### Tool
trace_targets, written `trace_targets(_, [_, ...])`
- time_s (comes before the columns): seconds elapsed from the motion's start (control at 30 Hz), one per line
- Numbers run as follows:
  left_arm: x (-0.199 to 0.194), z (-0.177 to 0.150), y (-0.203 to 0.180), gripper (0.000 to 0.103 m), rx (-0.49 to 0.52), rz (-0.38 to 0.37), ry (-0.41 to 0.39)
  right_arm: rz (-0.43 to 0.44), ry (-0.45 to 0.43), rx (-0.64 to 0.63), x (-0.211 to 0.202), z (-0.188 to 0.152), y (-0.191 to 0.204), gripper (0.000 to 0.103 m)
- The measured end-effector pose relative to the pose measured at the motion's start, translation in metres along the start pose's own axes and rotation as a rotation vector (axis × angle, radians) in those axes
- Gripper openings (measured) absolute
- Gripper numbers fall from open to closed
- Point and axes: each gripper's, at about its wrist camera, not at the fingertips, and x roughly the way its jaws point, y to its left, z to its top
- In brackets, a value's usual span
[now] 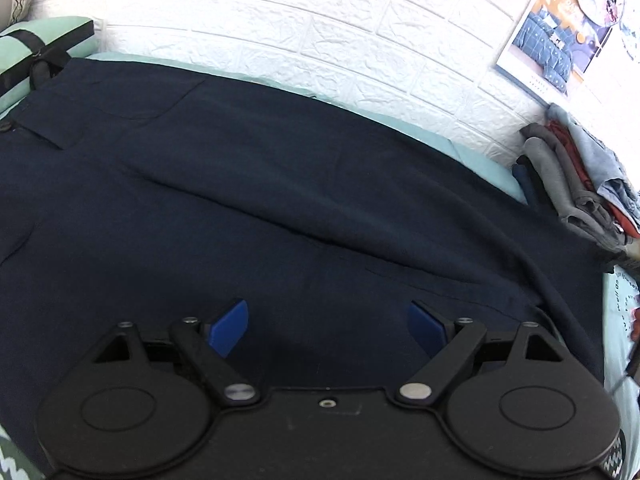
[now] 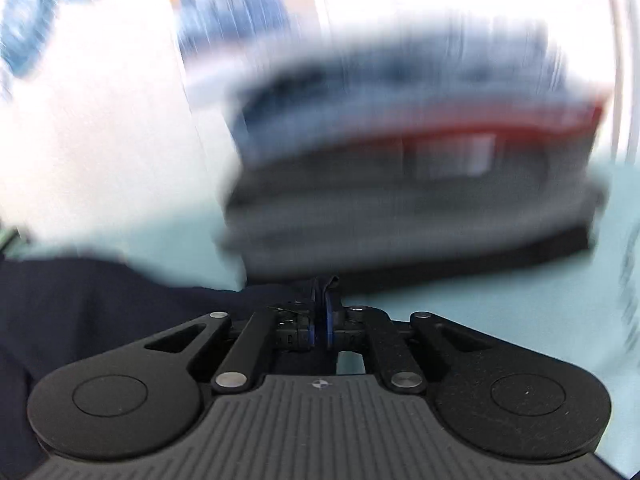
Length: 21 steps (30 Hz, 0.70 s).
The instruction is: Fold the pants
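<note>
Left wrist view, foreground: the left gripper (image 1: 328, 326) with its blue fingers (image 1: 230, 330) spread wide apart and nothing between them, poised over the navy pants (image 1: 280, 184). The pants lie spread flat across a pale teal sheet (image 1: 480, 160), with the buttoned waist end (image 1: 6, 126) at the left edge and the legs running toward the right. Beyond them, at upper left, a mint-green folded item crossed by a black strap (image 1: 40, 48) touches the waist end; at right, a stack of folded clothes (image 1: 576, 176) in grey, red and blue sits just beside the leg end. Background: a white brick-pattern wall (image 1: 280, 36) bearing a poster (image 1: 560, 32). Right wrist view, foreground: the right gripper (image 2: 325, 320) with its blue fingers (image 2: 330, 322) pressed together on a pinch of the dark pants fabric (image 2: 80, 312), which trails away to the left over the teal sheet (image 2: 500, 312). Behind the gripper, heavily blurred, is the clothes stack (image 2: 400, 168); finer detail there cannot be made out
</note>
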Motion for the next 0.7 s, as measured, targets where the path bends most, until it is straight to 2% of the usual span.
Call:
trace_targets(0.07, [0.005,0.003,-0.002,0.103,-0.001,-0.004,0.003,-0.076,-0.086,-0.038,-0.011,0.01,-0.003,0.006])
trace_targets(0.1, [0.006,0.004,-0.003,0.103,0.0,-0.008,0.004,-0.133,-0.087,-0.089,-0.007,0.013,-0.002,0.0])
trace_targets(0.2, [0.006,0.001,-0.006,0.103,0.003,-0.03,0.0,-0.314,-0.047,-0.198,0.019,0.005,-0.006,0.0])
trace_targets(0.27, [0.002,-0.002,-0.007,0.103,0.008,-0.045,0.003,-0.338,0.023,-0.103,0.031,-0.003,-0.023,0.0])
trace_targets(0.3, [-0.002,-0.004,-0.005,0.103,0.012,-0.05,0.002,-0.329,0.028,-0.053,0.029,-0.008,-0.028,0.005])
trace_targets(0.33, [-0.006,-0.004,-0.003,0.103,0.016,-0.054,0.0,-0.327,0.023,-0.027,0.023,-0.01,-0.029,0.014])
trace_targets(0.37, [-0.01,-0.004,-0.001,0.103,0.022,-0.055,-0.001,-0.327,0.02,-0.011,0.016,-0.012,-0.027,0.032])
trace_targets(0.4, [-0.016,-0.005,0.002,0.103,0.031,-0.053,-0.002,-0.324,0.022,-0.006,0.004,-0.013,-0.022,0.04])
trace_targets(0.47, [-0.028,-0.007,0.005,0.103,0.052,-0.046,-0.014,-0.284,-0.002,-0.011,-0.023,-0.012,-0.008,0.044])
trace_targets(0.53, [-0.04,-0.012,0.008,0.103,0.064,-0.048,-0.021,-0.209,-0.021,-0.033,-0.053,-0.012,0.013,0.058])
trace_targets(0.57, [-0.042,-0.014,0.006,0.103,0.069,-0.053,-0.023,-0.157,-0.021,-0.037,-0.068,-0.014,0.024,0.072])
trace_targets(0.6, [-0.048,-0.018,0.007,0.103,0.074,-0.062,-0.026,-0.088,-0.011,-0.038,-0.079,-0.016,0.037,0.082])
trace_targets(0.7, [-0.062,-0.032,0.008,0.103,0.091,-0.082,-0.031,0.118,0.069,-0.05,-0.103,-0.025,0.072,0.083])
